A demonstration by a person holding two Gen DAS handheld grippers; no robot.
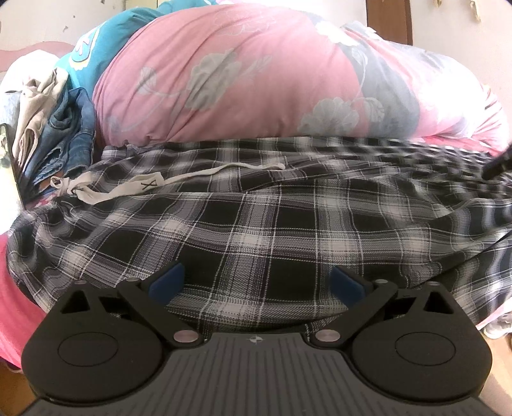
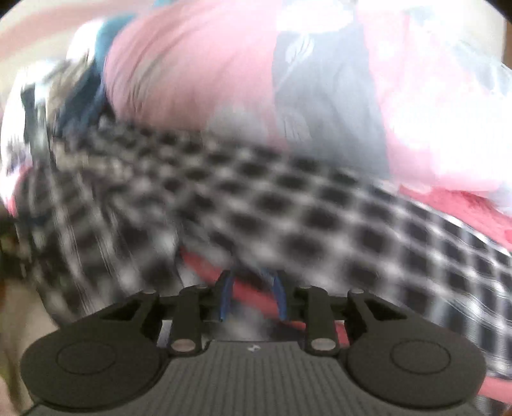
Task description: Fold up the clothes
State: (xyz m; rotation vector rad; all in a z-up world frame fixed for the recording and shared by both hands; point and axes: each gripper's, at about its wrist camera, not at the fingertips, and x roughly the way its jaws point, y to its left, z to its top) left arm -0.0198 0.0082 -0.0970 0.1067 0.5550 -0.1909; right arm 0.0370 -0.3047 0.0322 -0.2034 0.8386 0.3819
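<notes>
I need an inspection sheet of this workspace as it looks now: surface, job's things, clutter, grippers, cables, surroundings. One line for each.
Surface: bed with pink sheet, mostly covered.
Job's things: plaid garment spread flat across the bed, its pale drawstring lying on top.
Clutter: pink floral duvet bunched behind; heap of jeans, beige cloth and a teal item at its left.
Grippers: left gripper open above the plaid, holding nothing; right gripper narrowly open, view blurred, no cloth seen between its fingers.
Cables: nothing seen.
Surroundings: pale wall behind the bed.
</notes>
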